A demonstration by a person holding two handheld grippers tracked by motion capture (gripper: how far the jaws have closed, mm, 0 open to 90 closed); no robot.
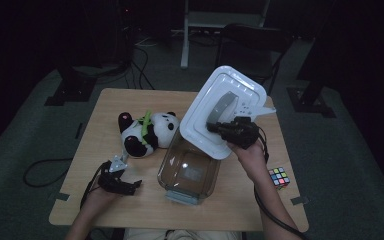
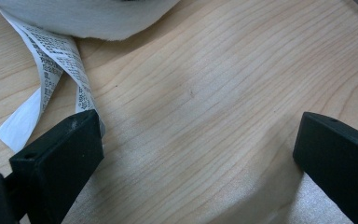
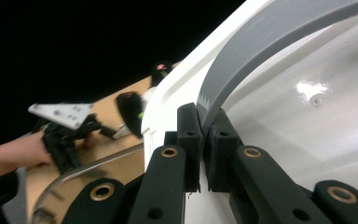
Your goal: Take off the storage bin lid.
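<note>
A white box lid (image 1: 220,112) with a grey handle (image 1: 223,106) is held tilted above a clear plastic box (image 1: 189,170) in the middle of the table. My right gripper (image 1: 219,127) is shut on the grey handle (image 3: 242,74) of the lid (image 3: 303,107). A plush panda (image 1: 147,132) lies left of the box, its white paper tag (image 2: 51,70) trailing on the wood. My left gripper (image 1: 130,184) rests low near the table's front left, open, with bare wood between its jaws and its left fingertip (image 2: 60,158) touching the tag.
A colourful puzzle cube (image 1: 279,177) sits near the right edge of the wooden table (image 1: 100,150). A dark chair (image 1: 252,47) and a white stand (image 1: 187,30) are on the floor beyond the far edge.
</note>
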